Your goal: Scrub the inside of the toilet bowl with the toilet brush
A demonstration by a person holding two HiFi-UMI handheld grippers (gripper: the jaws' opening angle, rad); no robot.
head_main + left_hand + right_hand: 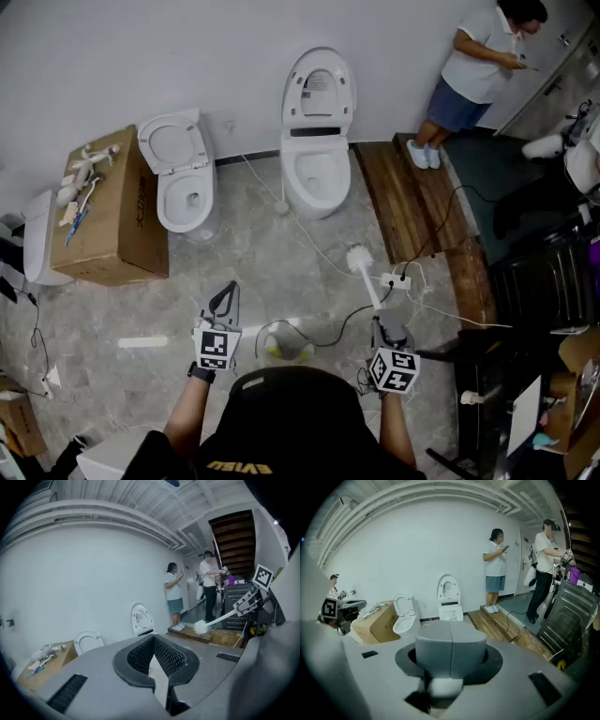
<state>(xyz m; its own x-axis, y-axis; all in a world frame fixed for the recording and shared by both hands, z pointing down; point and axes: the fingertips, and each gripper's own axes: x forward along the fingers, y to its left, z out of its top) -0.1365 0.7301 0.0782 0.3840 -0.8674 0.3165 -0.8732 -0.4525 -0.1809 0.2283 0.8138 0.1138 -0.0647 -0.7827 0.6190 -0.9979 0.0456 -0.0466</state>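
Observation:
Two white toilets stand against the far wall, lids up: a smaller one (187, 183) on the left and a taller one (317, 150) on the right. My right gripper (382, 323) is shut on the handle of the white toilet brush (359, 262), whose bristle head points up toward the taller toilet, well short of it. In the right gripper view the grey pads (451, 644) meet over the white handle (445, 687). My left gripper (225, 295) is shut and holds nothing. In the left gripper view the brush head (202, 626) hangs in the air at the right.
A cardboard box (112, 211) with small items on top sits left of the toilets. A wooden platform (403, 197) runs along the right; a person (478, 66) stands on it. Cables and a power strip (398, 278) lie on the floor. Black racks (534, 281) crowd the right.

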